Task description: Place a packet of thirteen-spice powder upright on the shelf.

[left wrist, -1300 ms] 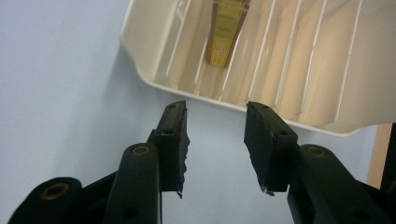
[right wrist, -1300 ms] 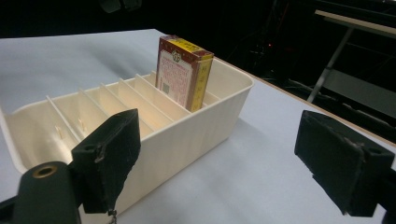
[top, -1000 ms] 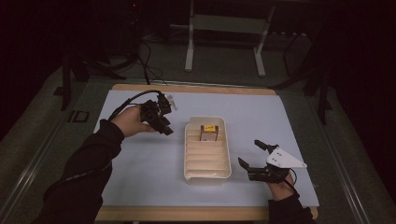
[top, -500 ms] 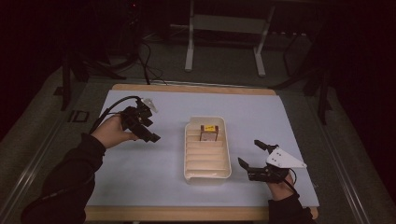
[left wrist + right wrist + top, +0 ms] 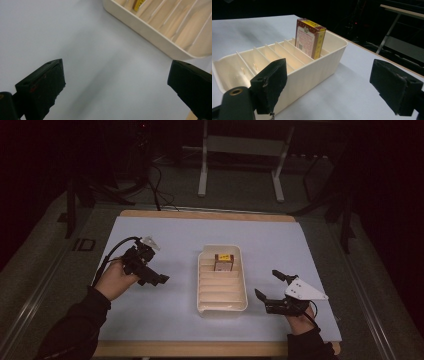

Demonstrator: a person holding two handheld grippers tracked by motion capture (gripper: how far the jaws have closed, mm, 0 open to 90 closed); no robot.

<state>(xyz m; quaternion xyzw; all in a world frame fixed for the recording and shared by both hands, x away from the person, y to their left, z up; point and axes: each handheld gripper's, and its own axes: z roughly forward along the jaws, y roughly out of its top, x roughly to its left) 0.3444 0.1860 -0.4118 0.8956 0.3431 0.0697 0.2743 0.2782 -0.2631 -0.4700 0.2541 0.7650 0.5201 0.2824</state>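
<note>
A wooden table [image 5: 210,215] stands at the middle of the high view, its top almost wholly covered by a pale blue-grey mat [image 5: 175,240] — only a thin strip of bare wood shows along the upper edge and along the bottom. Near the centre of the frame a cream slotted tray [image 5: 222,307] lies directly on the mat, long side running up and down the frame. In its upper slots a small red-and-yellow box [image 5: 223,262] stands upright — the lower slots hold nothing.
</note>
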